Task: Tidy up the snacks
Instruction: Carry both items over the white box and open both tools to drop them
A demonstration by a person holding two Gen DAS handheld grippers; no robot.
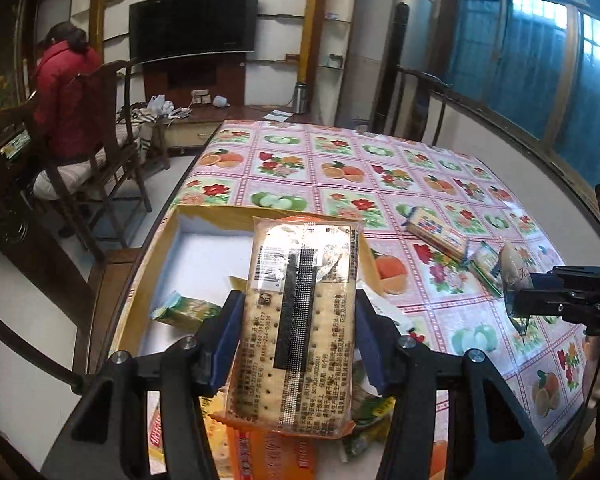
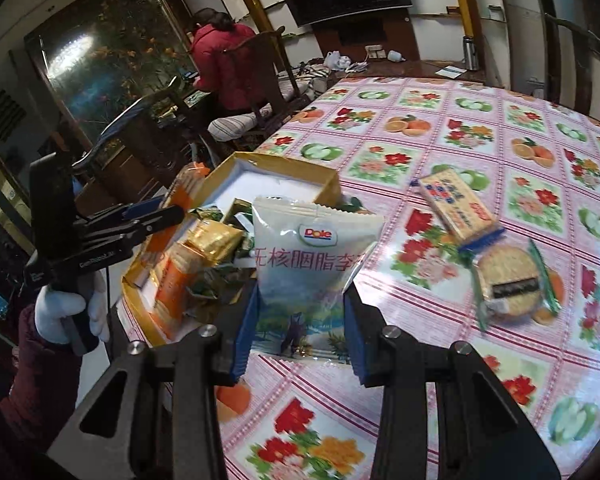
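Left wrist: claw (image 1: 298,334) tilted downward

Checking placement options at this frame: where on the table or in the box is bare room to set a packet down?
Free: the white floor at the far end of the yellow box, and the tablecloth beyond the cracker pack out to the far edge. Crowded: the box's near end, piled with snacks, and the patch around the round-cracker pack.

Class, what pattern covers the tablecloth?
Pink checks with fruit and flower squares on the tablecloth; right wrist view.
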